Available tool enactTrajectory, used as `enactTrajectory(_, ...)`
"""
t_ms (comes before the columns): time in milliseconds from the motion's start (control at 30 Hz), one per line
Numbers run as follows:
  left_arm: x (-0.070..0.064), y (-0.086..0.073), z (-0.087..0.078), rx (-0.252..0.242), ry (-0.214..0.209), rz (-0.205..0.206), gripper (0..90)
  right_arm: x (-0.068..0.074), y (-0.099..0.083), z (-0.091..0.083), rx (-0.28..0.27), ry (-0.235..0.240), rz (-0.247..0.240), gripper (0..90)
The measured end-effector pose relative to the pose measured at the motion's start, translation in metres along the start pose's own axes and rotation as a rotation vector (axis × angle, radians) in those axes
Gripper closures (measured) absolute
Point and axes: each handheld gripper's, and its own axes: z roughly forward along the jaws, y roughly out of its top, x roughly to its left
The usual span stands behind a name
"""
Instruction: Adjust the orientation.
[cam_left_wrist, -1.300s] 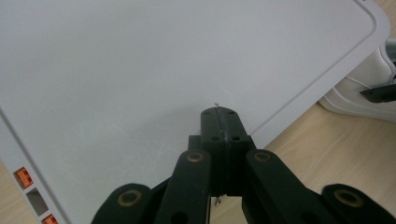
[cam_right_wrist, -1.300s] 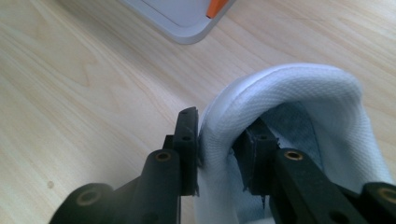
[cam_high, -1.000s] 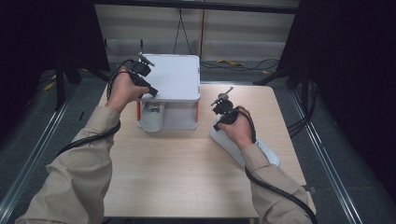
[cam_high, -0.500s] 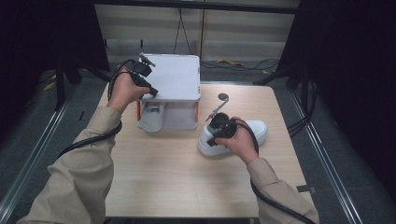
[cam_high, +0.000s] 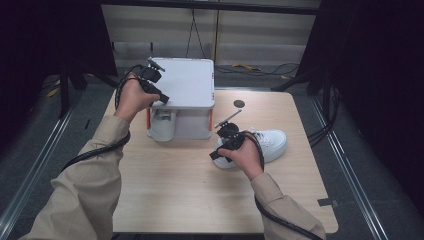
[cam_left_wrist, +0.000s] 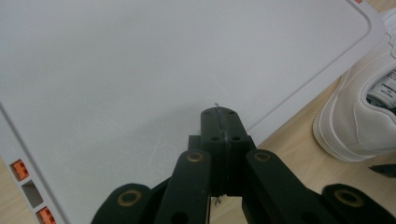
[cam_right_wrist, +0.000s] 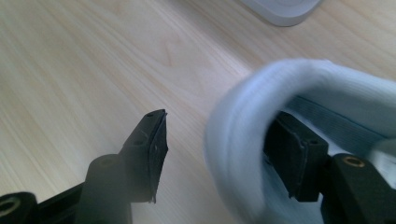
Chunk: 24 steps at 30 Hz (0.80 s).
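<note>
I had the wooden worktop in front of me, with the grey box standing at its far left-centre. The box's flat lid took up most of the left claw view, and orange clips showed along its edge. Under the raised lid, in the high view, a white shoe sat inside the box, though I could not make it out sharply.

A second white shoe lay on the worktop just right of the box, toe pointing away to the right. In the left claw view the same shoe sat beyond the lid's corner, on the bare wood.

My left claw was at the lid's near left edge, held by the left hand. Its two jaws were pressed together over the lid in the left claw view; whether they pinched the lid's rim I could not tell from that angle.

My right claw was at the heel end of the shoe on the worktop, with the right hand behind it. In the right claw view the jaws stood apart, one outside the blurred heel collar and one inside it, not yet clenched on it.

A small dark disc lay on the worktop beyond the shoe.
</note>
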Motion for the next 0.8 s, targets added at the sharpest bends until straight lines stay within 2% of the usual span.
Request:
enactTrajectory(33, 0.0, 0.0, 0.0, -0.001, -0.001, -0.002, 90.0, 0.001, 0.001, 0.003, -0.001, -0.007, -0.002, 40.1)
enactTrajectory(67, 0.0, 0.0, 0.0, -0.001, -0.002, -0.002, 90.0, 0.002, 0.003, 0.006, -0.001, -0.03, 0.01, 49.0)
enactTrajectory(100, 0.0, 0.0, 0.0, -0.001, -0.001, 0.002, 90.0, 0.003, 0.004, 0.006, -0.01, -0.057, 0.007, 61.6)
enactTrajectory(133, 0.0, 0.0, 0.0, -0.002, -0.001, 0.002, 90.0, 0.004, 0.005, 0.005, -0.018, -0.075, 0.003, 67.0)
enactTrajectory(167, 0.0, 0.0, 0.0, -0.002, 0.001, 0.005, 90.0, 0.003, 0.005, 0.006, -0.015, -0.079, 0.007, 68.5)
enactTrajectory(200, 0.0, 0.0, 0.0, -0.003, -0.001, 0.005, 90.0, 0.001, 0.004, 0.005, -0.017, -0.056, 0.028, 71.5)
enactTrajectory(267, 0.001, -0.001, 0.0, -0.005, -0.006, 0.003, 90.0, 0.0, 0.003, 0.003, -0.006, -0.039, 0.032, 73.4)
enactTrajectory(400, 0.001, -0.001, 0.0, -0.009, -0.005, 0.003, 90.0, 0.009, 0.001, -0.003, 0.031, -0.07, -0.046, 74.6)
enactTrajectory(633, 0.001, -0.002, 0.0, -0.017, -0.008, -0.014, 90.0, 0.016, -0.011, -0.027, -0.028, -0.077, -0.092, 75.8)
enactTrajectory(800, 0.0, -0.002, 0.0, -0.014, 0.0, -0.006, 90.0, 0.032, -0.014, -0.039, -0.027, -0.096, -0.152, 75.8)
